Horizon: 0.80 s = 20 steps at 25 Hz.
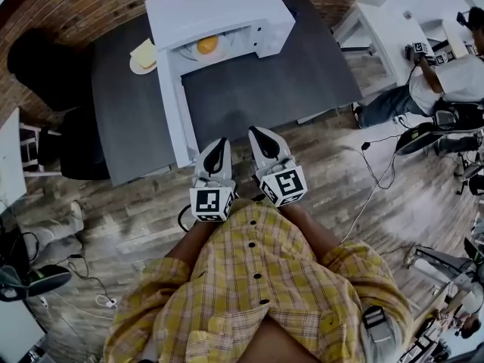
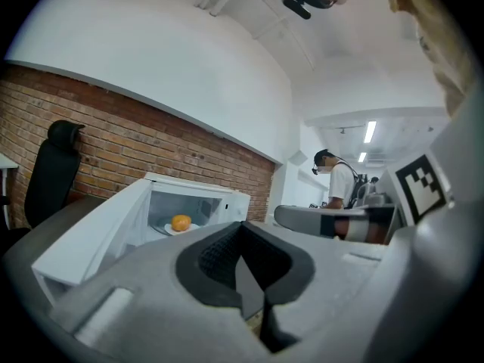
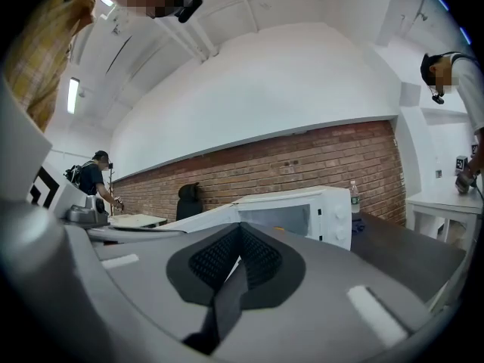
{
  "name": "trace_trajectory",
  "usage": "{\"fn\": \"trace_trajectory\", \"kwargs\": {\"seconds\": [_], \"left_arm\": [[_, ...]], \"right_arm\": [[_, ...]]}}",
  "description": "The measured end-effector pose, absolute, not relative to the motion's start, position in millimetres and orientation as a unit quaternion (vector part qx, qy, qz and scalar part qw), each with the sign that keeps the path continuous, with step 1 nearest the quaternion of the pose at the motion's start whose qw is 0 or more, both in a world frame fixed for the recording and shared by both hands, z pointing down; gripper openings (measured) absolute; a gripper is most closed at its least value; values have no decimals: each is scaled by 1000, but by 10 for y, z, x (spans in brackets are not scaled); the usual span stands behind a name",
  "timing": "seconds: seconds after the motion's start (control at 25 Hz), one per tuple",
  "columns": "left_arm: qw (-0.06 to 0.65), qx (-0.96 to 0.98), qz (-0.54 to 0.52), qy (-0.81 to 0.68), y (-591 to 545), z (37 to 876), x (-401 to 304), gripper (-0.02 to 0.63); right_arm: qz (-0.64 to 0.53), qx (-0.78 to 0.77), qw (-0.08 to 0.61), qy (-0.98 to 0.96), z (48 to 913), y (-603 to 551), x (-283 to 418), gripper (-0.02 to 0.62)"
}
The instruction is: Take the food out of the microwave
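Microwave (image 1: 219, 6) stands open with orange food (image 1: 206, 45) inside while left claw (image 1: 218, 144) and right claw (image 1: 260, 134) are closed, empty.

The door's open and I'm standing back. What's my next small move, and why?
Probably reach the right tongs forward toward the open microwave, opening them on the way: they and the left tongs are shut, empty and close to your body, and the orange food sits on its plate inside.
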<state>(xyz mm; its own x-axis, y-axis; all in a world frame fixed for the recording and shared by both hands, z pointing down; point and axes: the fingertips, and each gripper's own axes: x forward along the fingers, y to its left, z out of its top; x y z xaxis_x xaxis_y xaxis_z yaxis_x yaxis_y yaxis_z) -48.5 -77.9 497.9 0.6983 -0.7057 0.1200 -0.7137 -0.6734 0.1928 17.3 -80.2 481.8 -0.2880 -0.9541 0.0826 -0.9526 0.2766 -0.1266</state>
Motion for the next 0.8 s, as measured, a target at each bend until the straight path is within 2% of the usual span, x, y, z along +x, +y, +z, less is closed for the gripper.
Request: {"fn": "trace_trajectory", "kwargs": {"seconds": [0.32,0.8], "left_arm": [[119,911,16,-395,-893,5026,-403,-2],[107,895,10,-434,-1173,4941,-334,-2]], "right_arm": [[-95,-581,9,808,4874,-975,216,2],[-186,-509,79,837,4936,-1429,271,0]]}}
